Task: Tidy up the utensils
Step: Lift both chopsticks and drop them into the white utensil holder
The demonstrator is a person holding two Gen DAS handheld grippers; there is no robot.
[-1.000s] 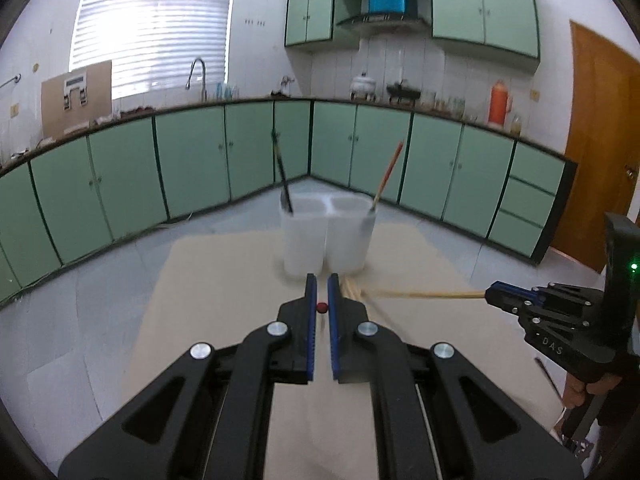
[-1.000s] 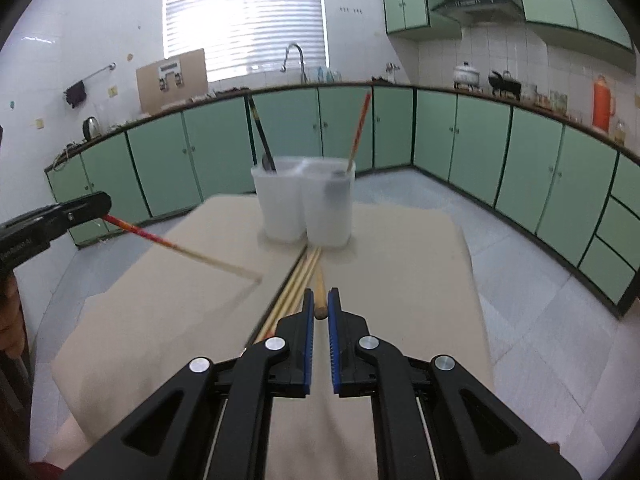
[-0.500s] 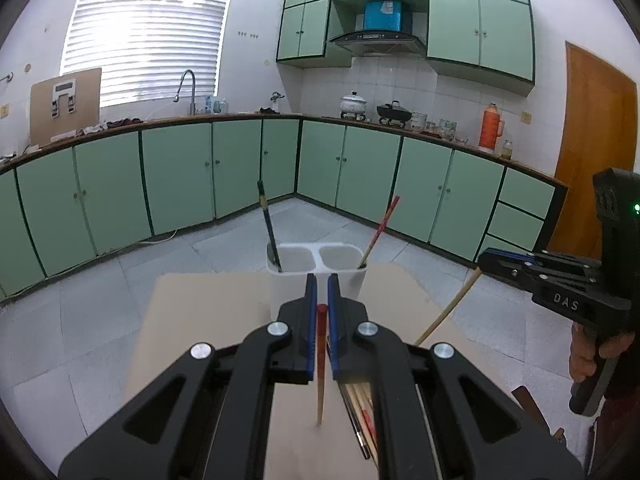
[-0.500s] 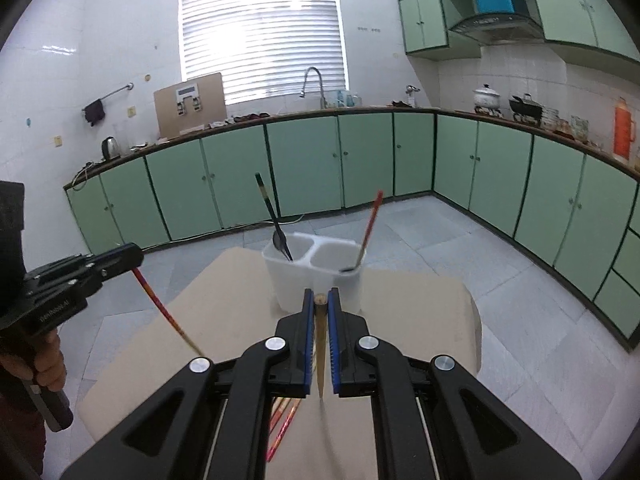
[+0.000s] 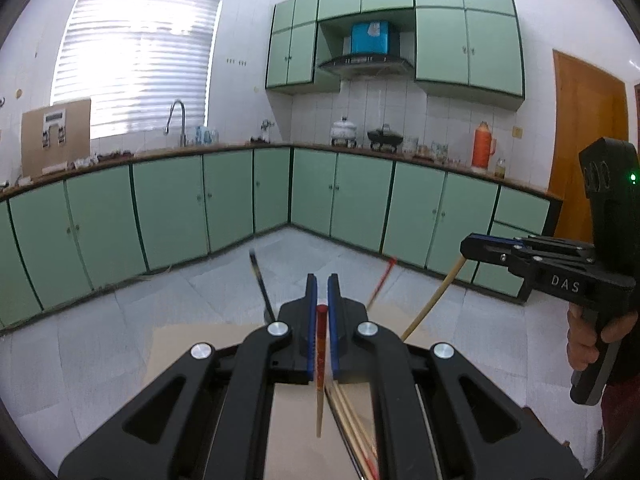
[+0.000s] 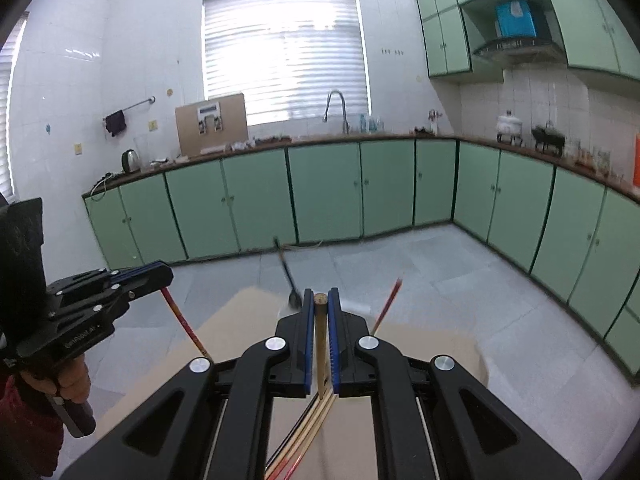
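Note:
My left gripper (image 5: pixel 319 286) is shut on a red-topped chopstick (image 5: pixel 321 360) that hangs down over the table. It also shows in the right wrist view (image 6: pixel 160 274) with the red chopstick (image 6: pixel 182 318) slanting down from it. My right gripper (image 6: pixel 320 300) is shut on a plain wooden chopstick (image 6: pixel 321 352); it shows in the left wrist view (image 5: pixel 468 246) with the wooden chopstick (image 5: pixel 434 300). The white holder is hidden behind the grippers; a black utensil handle (image 5: pixel 260 276) and a red chopstick (image 5: pixel 382 280) stick up from it. Several loose chopsticks (image 6: pixel 308 436) lie on the table.
The beige table top (image 6: pixel 240 316) lies below both grippers. Green cabinets (image 5: pixel 168 208) line the walls around a grey tiled floor (image 6: pixel 420 260). A brown door (image 5: pixel 584 140) stands at the right.
Both grippers have lifted with their chopsticks and tilted up. The chopsticks now hang steeply down. The white holder has dropped out of sight behind the fingers.

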